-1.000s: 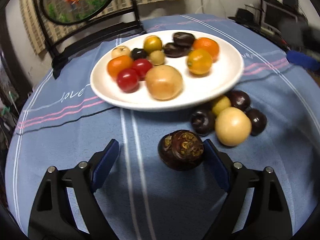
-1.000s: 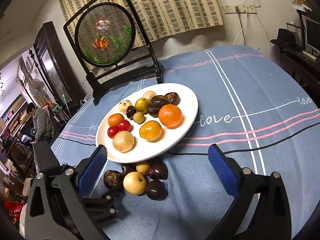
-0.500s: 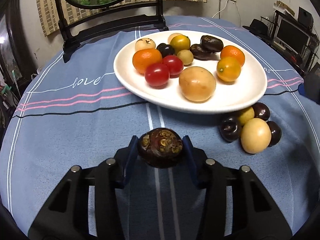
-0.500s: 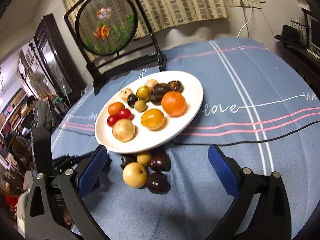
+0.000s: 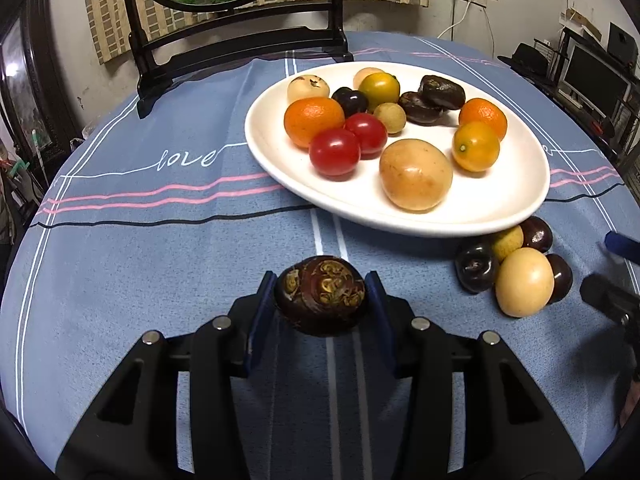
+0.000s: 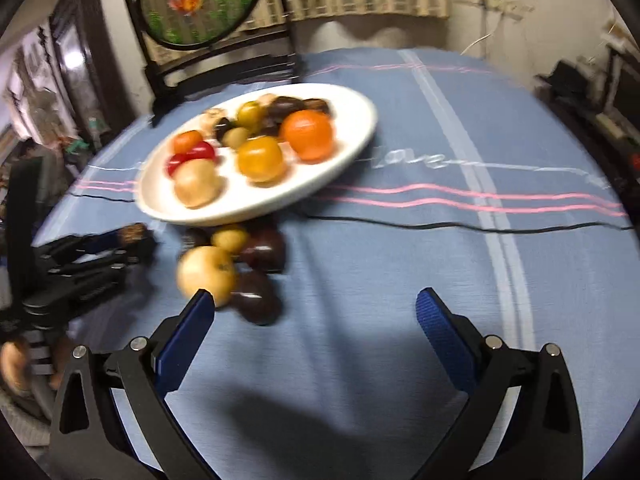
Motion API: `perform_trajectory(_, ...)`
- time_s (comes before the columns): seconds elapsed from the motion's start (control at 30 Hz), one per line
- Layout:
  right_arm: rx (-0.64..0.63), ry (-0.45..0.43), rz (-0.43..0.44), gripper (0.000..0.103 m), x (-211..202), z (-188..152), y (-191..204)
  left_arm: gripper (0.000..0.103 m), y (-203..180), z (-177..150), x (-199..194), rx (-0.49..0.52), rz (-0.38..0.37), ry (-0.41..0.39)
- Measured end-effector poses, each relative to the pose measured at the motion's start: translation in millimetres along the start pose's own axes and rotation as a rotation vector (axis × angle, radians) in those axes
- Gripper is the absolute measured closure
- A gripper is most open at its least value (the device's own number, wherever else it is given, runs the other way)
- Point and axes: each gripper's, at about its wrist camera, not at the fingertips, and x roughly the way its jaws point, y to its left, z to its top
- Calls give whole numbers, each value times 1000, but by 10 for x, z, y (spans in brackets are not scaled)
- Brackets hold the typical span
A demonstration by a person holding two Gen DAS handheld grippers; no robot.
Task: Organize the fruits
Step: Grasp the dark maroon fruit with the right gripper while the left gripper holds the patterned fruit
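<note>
The left hand-held gripper is clamped on a dark fruit in front of the plate; the right hand-held gripper gapes over bare cloth beside the loose fruit pile at the plate's rim.

A round table covered by a blue-grey cloth with white stripes, pink and black lines and the word "love" in white script is seen beneath both tools. Ahead of the left tool and slightly to its right, a large white oval plate loaded with fruit is set on the cloth. A small cluster of loose fruit is lying directly on the cloth against the plate's near rim: a pale yellow round fruit, a smaller yellow one and several dark glossy ones, touching each other. This cluster is found just ahead of the right tool's left finger. At the far edge, a black wooden stand holding a round painted screen is placed.
</note>
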Motion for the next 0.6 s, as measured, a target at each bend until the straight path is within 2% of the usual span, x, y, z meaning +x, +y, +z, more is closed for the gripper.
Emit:
perform_trajectory(0.07,-37,10,-41,2,29,-22,24,57,1,-1,-2,1,-1,0)
perform_trajectory(0.17,-119,5,-22,2,34,-52,169,57,0,-2,-2,1,-1,1)
perform_trajectory(0.23,-188,1,-78,2,61,-83,254,57,-4,-2,-1,3,1,1)
perform_trajectory(0.27,-214,8,-148,2,112,-87,253,57,-4,-3,-2,4,2,0)
perform_trajectory(0.3,-220,11,-182,1,142,-82,238,57,-6,-4,-1,5,3,0)
perform_trajectory(0.37,-190,-33,-187,2,75,-24,154,57,-6,-7,-2,6,5,-1)
perform_trajectory(0.43,-130,-134,-227,2,-106,46,17,57,-3,-8,-1,5,4,0)
perform_trajectory(0.47,-96,-170,-227,1,-184,70,-58,57,-5,-10,-2,5,4,-1)
perform_trajectory(0.53,-26,-182,-158,1,-242,89,-198,56,-4,-8,-3,6,5,-1)
perform_trajectory(0.57,-8,-164,-101,1,-220,97,-225,56,-3,-7,-4,6,5,-1)
perform_trajectory(0.6,11,-134,1,2,-185,99,-243,56,-2,-8,-4,7,5,-1)
